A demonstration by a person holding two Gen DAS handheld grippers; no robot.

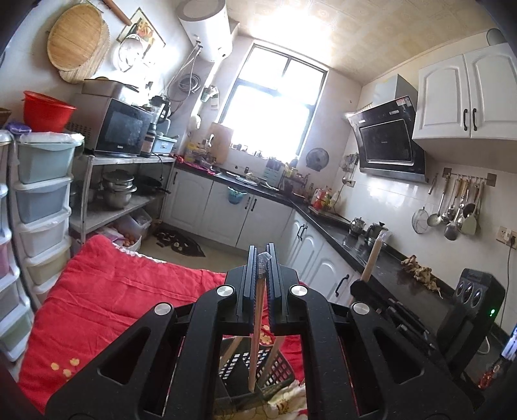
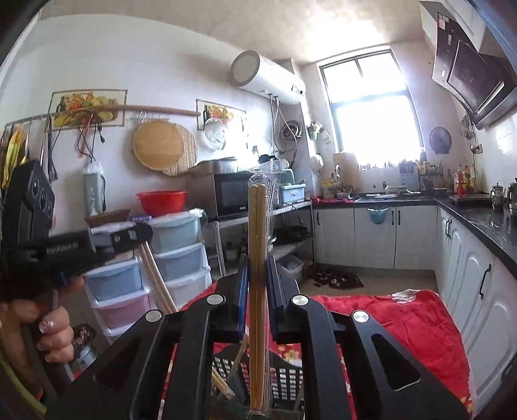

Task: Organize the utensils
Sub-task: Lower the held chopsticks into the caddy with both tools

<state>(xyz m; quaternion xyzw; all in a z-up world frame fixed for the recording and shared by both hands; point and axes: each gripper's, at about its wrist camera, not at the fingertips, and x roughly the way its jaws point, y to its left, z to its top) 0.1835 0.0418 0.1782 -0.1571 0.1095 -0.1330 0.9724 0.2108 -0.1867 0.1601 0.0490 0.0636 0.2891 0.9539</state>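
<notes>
Left wrist view: the left gripper (image 1: 262,258) has its jaws clamped on one wrapped chopstick pair (image 1: 257,323), above one black basket (image 1: 278,368) on the red quilt (image 1: 113,290).

Right wrist view: the right gripper (image 2: 258,268) has its jaws clamped on one upright two-stick pair (image 2: 257,258) above that basket.

Daylight is blazing through the window (image 1: 274,106), glaring across the ceiling (image 1: 339,29), while fisheye edges are bending and darkening.
</notes>
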